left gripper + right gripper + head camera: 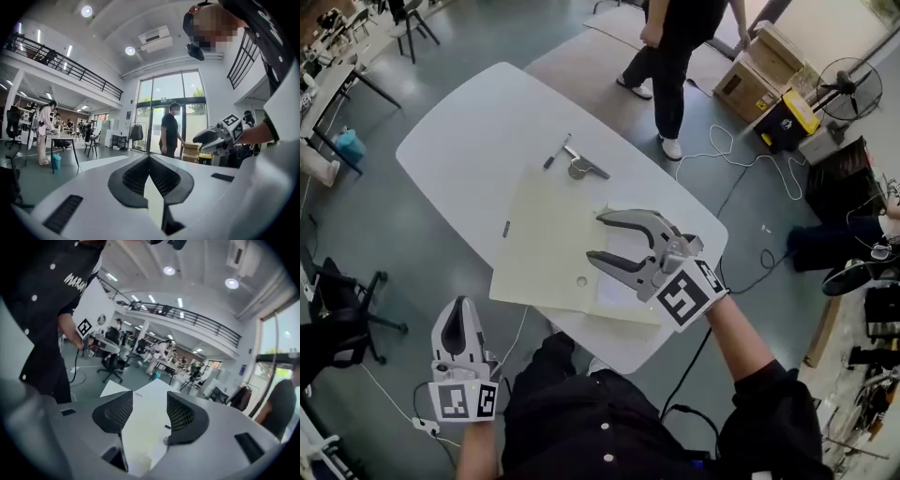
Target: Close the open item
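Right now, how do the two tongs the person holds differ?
The left tongs are shut; the right tongs gape open. The left tongs hang off the table, near the person's side; the right tongs hover over the pale folder. Both hold nothing and carry marker cubes.

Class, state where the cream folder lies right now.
In the head view the cream folder lies on the white table, partly below the right gripper, a grey metal piece just beyond it.
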Action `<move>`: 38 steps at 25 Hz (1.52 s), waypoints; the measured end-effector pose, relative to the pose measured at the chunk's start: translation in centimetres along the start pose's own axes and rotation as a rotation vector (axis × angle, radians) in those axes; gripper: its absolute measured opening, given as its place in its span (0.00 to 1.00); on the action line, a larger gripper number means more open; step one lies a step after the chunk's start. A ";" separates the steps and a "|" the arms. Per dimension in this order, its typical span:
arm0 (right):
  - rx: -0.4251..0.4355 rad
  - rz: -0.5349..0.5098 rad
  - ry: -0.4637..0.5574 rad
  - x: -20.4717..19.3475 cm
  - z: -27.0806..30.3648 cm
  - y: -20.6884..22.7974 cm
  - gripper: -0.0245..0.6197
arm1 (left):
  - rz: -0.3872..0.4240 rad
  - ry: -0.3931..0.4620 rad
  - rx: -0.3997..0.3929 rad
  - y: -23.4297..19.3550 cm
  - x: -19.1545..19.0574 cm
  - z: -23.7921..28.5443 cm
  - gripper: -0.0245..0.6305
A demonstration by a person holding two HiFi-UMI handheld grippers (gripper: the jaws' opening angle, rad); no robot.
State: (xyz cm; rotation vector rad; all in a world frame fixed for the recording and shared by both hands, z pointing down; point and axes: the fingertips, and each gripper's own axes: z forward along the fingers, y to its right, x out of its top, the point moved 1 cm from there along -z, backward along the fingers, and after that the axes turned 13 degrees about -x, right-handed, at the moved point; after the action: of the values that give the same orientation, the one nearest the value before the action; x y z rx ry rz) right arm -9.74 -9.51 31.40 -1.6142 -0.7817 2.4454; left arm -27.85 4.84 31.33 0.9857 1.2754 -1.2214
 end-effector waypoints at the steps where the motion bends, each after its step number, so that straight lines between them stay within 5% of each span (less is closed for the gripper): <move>1: 0.058 -0.073 -0.007 -0.2 1.6 -0.6 0.42 | -0.010 -0.006 0.005 -0.1 -0.4 -0.1 0.06; 10: 0.488 -0.505 -0.039 -2.3 12.2 -5.2 0.42 | -0.113 -0.111 0.097 -1.0 -4.5 -2.0 0.06; 22: 0.907 -0.832 -0.086 -4.6 17.9 -11.5 0.42 | -0.224 -0.200 0.195 -3.4 -9.6 -4.8 0.06; 32: 1.103 -1.028 -0.115 -5.5 17.0 -15.5 0.41 | -0.269 -0.220 0.229 -3.5 -11.2 -5.1 0.06; 38: 1.127 -1.028 -0.116 -4.8 14.9 -15.6 0.24 | -0.266 -0.226 0.220 -3.3 -11.5 -5.2 0.06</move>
State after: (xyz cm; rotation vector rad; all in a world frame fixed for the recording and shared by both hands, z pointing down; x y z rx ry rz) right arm -23.76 -3.17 47.23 -0.4361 -0.0563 1.6093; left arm -30.74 10.68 42.65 0.8197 1.1345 -1.6586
